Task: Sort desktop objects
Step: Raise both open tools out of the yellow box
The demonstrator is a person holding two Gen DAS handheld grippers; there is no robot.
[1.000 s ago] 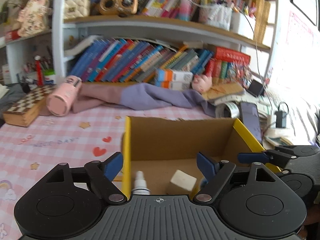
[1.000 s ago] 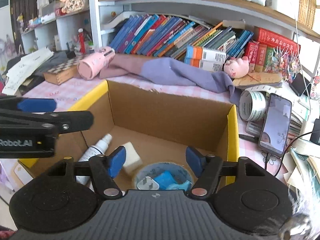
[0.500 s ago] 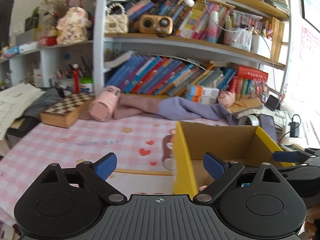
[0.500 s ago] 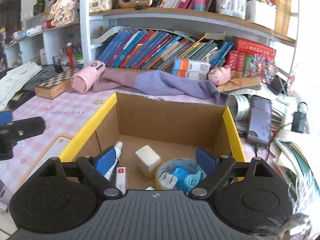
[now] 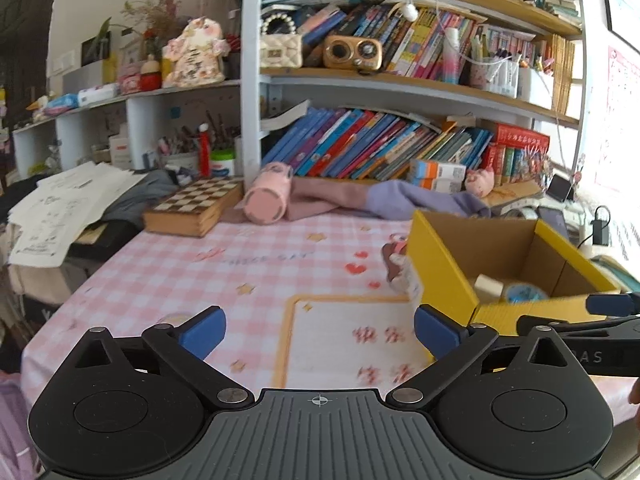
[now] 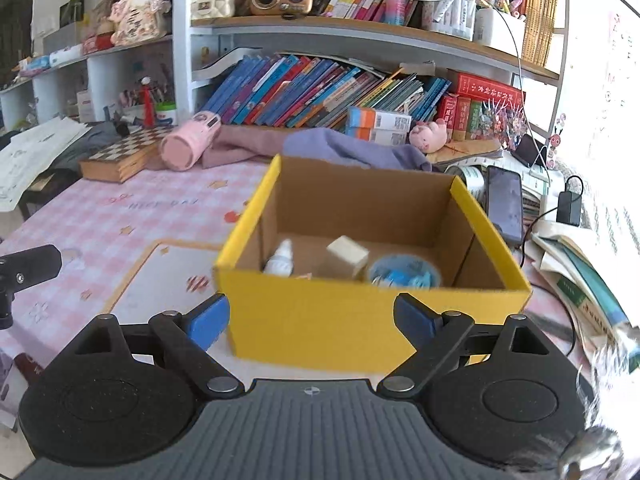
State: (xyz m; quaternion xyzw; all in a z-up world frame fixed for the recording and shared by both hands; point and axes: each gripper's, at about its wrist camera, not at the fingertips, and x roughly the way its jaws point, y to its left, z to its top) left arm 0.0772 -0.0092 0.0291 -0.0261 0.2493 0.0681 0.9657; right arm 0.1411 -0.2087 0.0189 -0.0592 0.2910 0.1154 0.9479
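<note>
Yellow cardboard box (image 6: 372, 316) sits just past right gripper (image 6: 310, 316), right of left gripper (image 5: 318, 330). Left jaws opening, right jaws wide apart, nothing between them. Both pulled back from box since before; then they hung over it. White bottle (image 6: 280, 262), cream block (image 6: 347, 254), blue tape roll (image 6: 404, 274) inside, blurry.

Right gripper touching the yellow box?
Apart. The right wrist view shows the right gripper with pads spread, nothing between them, and the yellow box beyond the fingertips.
</note>
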